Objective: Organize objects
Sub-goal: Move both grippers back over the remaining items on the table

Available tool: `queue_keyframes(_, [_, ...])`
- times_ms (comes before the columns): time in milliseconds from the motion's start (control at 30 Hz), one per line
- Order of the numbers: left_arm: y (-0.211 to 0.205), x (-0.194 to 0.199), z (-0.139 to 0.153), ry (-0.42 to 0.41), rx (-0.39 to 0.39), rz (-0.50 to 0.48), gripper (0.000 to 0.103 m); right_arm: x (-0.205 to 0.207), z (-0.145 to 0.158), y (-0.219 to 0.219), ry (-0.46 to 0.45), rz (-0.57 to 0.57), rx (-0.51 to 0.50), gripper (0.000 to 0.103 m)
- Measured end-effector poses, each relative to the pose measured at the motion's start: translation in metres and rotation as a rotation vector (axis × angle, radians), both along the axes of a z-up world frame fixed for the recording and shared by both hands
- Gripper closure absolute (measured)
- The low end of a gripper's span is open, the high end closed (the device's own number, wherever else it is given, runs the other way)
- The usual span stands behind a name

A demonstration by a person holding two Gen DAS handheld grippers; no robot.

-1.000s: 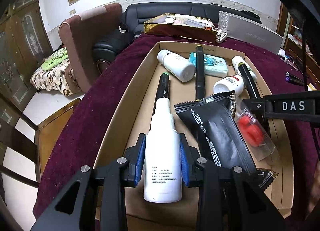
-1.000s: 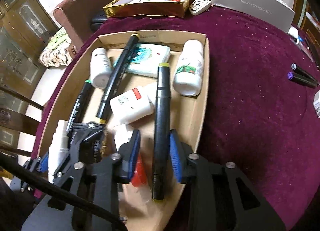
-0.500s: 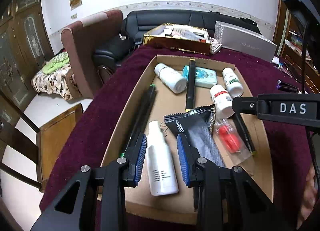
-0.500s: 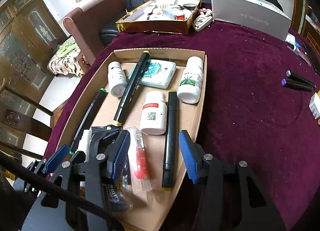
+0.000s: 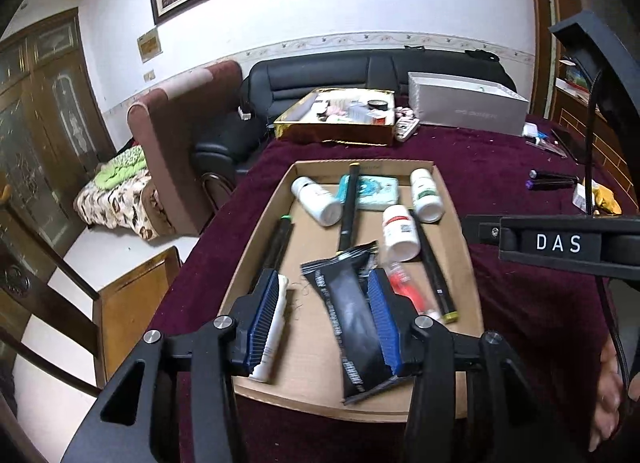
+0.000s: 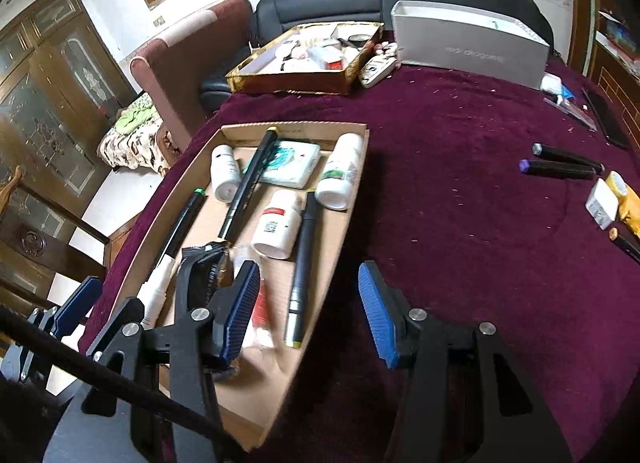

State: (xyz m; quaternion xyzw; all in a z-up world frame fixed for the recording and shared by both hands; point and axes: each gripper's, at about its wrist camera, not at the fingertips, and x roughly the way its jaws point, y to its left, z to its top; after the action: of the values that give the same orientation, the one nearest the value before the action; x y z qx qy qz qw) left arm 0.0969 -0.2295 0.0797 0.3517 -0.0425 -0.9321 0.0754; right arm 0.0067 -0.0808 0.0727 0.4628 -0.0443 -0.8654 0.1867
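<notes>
A shallow cardboard tray (image 5: 460, 223) (image 6: 344, 223) lies on the maroon tablecloth. It holds several black markers, white bottles, a teal packet (image 5: 378, 193), a black pouch (image 5: 352, 315), a red item in a clear bag (image 5: 408, 291) and a white spray bottle (image 5: 272, 339). My left gripper (image 5: 326, 327) is open and empty above the tray's near end, with the spray bottle just behind its left finger. My right gripper (image 6: 306, 315) is open and empty above the tray's right edge, over a black marker (image 6: 302, 263).
Two loose markers (image 6: 564, 165) lie on the cloth at the right, with small packets (image 6: 612, 203) beyond them. A gold box (image 6: 304, 59) and a grey box (image 6: 468, 49) stand at the back. A wooden chair (image 5: 120, 303) is at the table's left.
My left gripper let go of the spray bottle, opened and pulled back and up. My right gripper let go of the black marker, opened wide and drew back too.
</notes>
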Motion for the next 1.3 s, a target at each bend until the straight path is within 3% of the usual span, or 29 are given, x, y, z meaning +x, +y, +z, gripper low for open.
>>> queue_keyframes(200, [0.037, 0.000, 0.007, 0.001, -0.045, -0.057, 0.062, -0.002, 0.002, 0.047, 0.006, -0.056, -0.026, 0.051])
queue_keyframes(400, [0.082, -0.008, 0.006, -0.017, -0.083, -0.138, 0.062, -0.013, -0.004, 0.127, -0.008, -0.183, -0.042, 0.050])
queue_keyframes(767, [0.150, -0.025, -0.007, -0.091, -0.029, -0.294, 0.062, -0.041, 0.011, 0.315, 0.022, -0.509, -0.086, 0.046])
queue_keyframes(900, [0.166, -0.029, -0.015, -0.123, -0.021, -0.332, 0.062, -0.056, 0.004, 0.357, -0.004, -0.559, -0.124, 0.046])
queue_keyframes(1100, [0.172, -0.031, -0.023, -0.152, -0.005, -0.347, 0.062, -0.069, -0.011, 0.351, -0.047, -0.471, -0.244, 0.046])
queue_keyframes(1300, [0.164, -0.032, -0.022, -0.156, 0.029, -0.328, 0.062, -0.101, -0.027, 0.311, -0.090, -0.412, -0.127, 0.046])
